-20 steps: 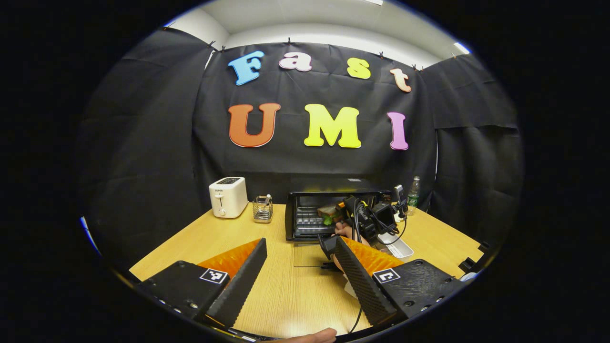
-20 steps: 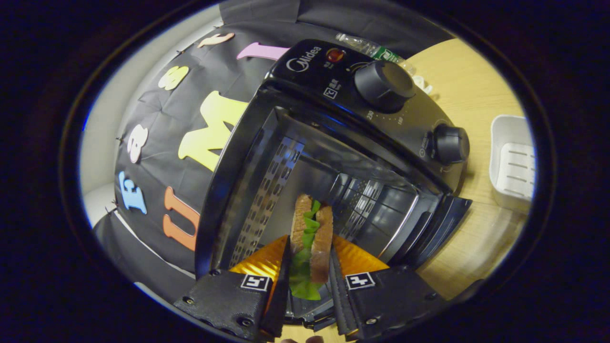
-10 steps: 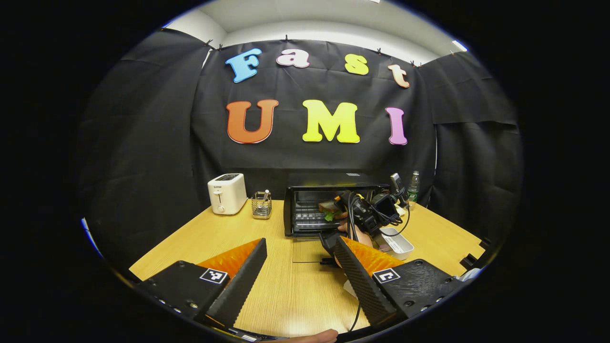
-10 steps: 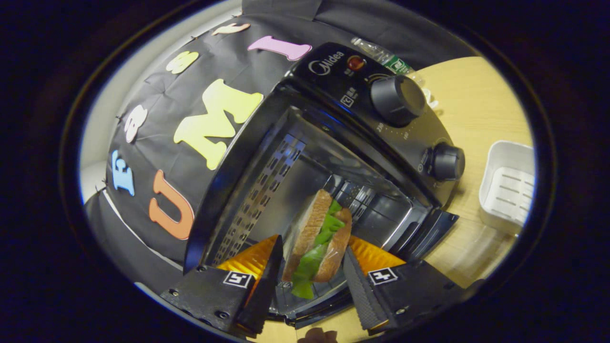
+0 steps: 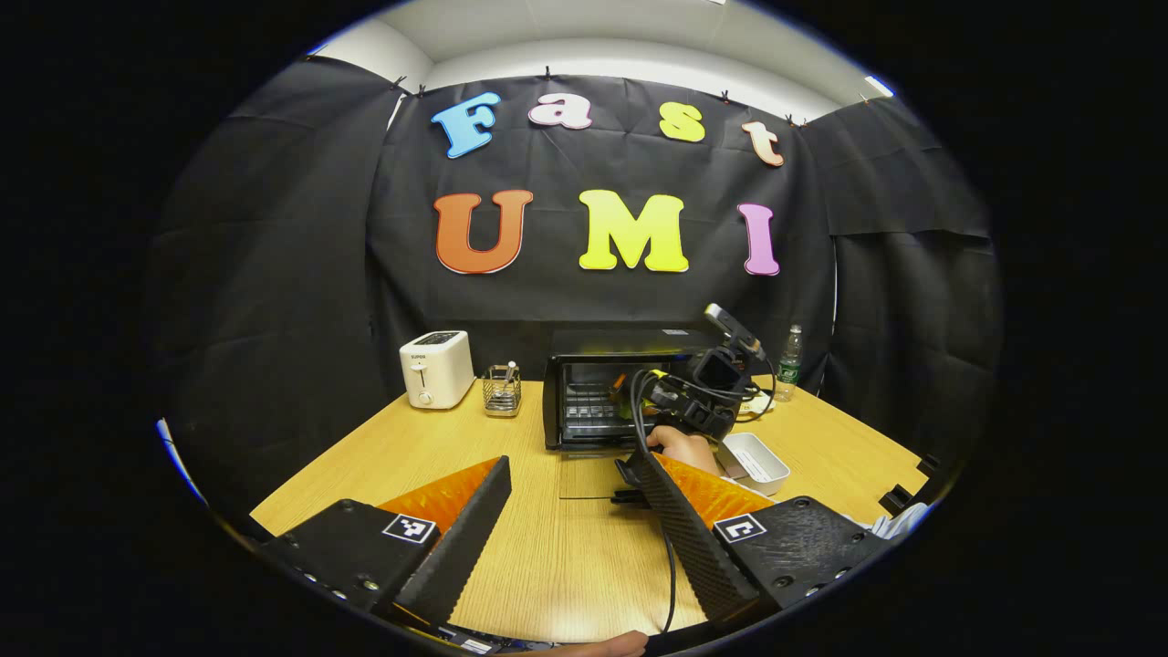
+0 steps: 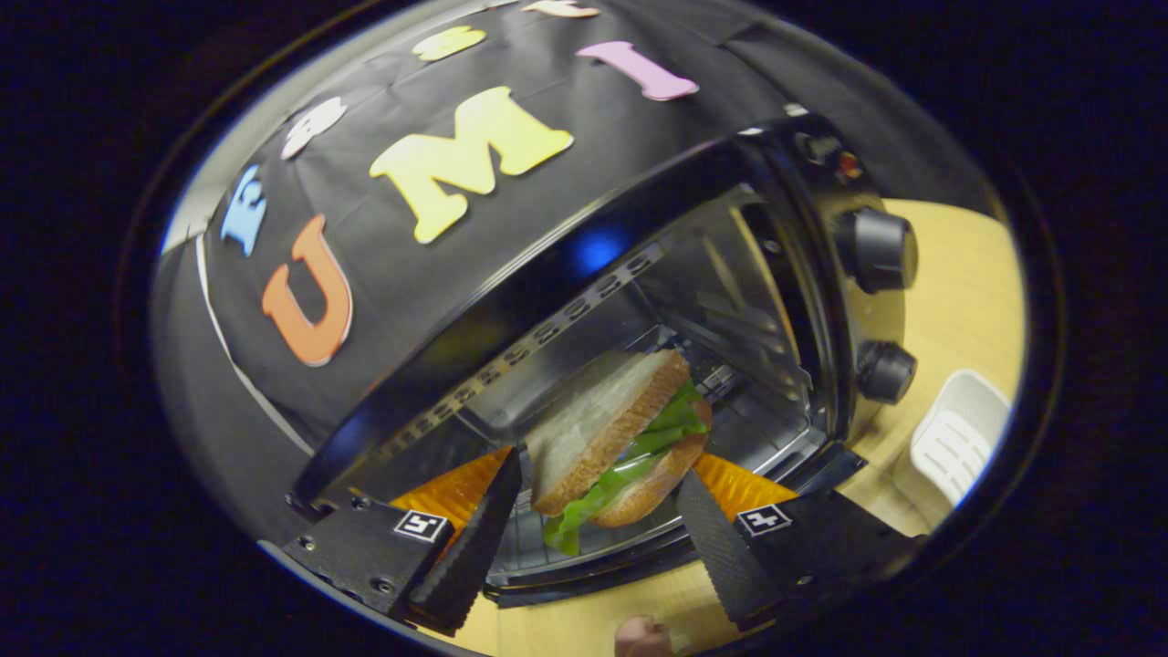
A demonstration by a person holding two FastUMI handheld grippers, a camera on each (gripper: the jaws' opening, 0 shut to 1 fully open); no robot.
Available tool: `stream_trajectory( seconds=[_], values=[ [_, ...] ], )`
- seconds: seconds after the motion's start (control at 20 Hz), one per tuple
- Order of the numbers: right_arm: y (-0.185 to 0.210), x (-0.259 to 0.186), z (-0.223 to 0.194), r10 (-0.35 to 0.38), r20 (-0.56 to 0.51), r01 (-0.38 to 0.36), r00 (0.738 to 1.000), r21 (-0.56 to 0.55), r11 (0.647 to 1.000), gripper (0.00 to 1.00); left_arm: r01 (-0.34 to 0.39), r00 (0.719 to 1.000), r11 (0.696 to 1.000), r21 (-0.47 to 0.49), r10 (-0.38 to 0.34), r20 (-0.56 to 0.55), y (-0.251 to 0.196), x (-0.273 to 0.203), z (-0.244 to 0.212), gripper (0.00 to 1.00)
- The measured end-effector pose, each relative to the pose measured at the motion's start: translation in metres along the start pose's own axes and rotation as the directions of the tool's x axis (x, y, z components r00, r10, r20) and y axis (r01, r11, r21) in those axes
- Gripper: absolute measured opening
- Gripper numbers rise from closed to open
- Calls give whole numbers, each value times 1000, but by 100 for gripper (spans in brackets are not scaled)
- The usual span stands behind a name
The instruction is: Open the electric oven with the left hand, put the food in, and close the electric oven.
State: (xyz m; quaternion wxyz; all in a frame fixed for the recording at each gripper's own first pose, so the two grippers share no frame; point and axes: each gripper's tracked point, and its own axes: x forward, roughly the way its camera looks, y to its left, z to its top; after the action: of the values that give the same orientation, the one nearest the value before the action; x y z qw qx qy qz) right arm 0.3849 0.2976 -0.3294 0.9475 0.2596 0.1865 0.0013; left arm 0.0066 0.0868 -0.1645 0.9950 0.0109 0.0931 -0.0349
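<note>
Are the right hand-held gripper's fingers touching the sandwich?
Apart. In the right gripper view, gaps show between both fingers and the sandwich, lying in the oven.

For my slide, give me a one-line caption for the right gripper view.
Open tongs flank a lettuce sandwich inside the open electric oven.

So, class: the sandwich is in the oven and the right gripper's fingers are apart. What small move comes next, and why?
Probably draw the right gripper straight back out. Its fingers stand clear of the sandwich, which seems to rest inside the oven, so it looks released; the door cannot close until the gripper is out.
</note>
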Motion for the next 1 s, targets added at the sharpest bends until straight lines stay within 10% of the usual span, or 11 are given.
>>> stream_trajectory(
  seconds=[1.0],
  values=[
    [-2,-34,-33,-84,-361,-90,929,-438,894,97,-12,999,999,-38,10,-30,3,5,-12,95]
  ],
)
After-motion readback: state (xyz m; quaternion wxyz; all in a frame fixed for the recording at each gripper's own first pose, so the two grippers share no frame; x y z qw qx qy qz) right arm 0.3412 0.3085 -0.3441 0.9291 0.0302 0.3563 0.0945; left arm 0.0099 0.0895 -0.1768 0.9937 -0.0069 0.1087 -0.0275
